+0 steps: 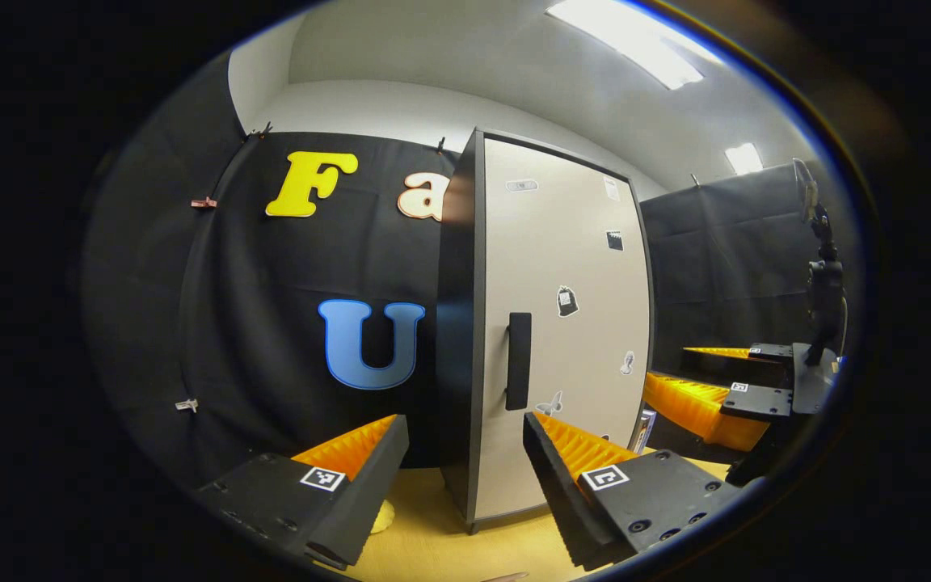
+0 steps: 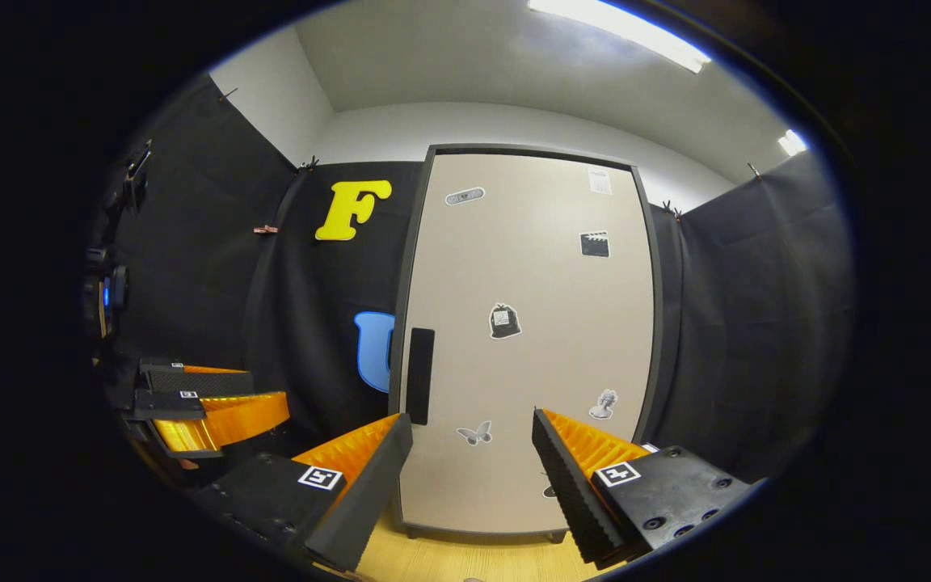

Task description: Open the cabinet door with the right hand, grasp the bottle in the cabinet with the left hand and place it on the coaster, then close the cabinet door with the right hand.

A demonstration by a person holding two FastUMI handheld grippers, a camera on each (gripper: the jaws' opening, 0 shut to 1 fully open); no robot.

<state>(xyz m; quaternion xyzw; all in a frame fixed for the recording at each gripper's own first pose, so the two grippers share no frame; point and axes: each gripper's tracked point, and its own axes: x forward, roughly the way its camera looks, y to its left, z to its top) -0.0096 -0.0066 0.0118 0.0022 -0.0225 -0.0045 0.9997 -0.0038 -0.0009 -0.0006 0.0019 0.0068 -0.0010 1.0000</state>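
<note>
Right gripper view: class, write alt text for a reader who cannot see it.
A closed cabinet door with a dark handle at its left edge and small stickers stands ahead. The right gripper has its fingers open in front of it; the left gripper is off to the left.

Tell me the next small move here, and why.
Probably bring the right gripper forward and to its left onto the door handle. The cabinet door is shut, both grippers are open and holding nothing, and the left gripper waits in front of the cabinet.
</note>
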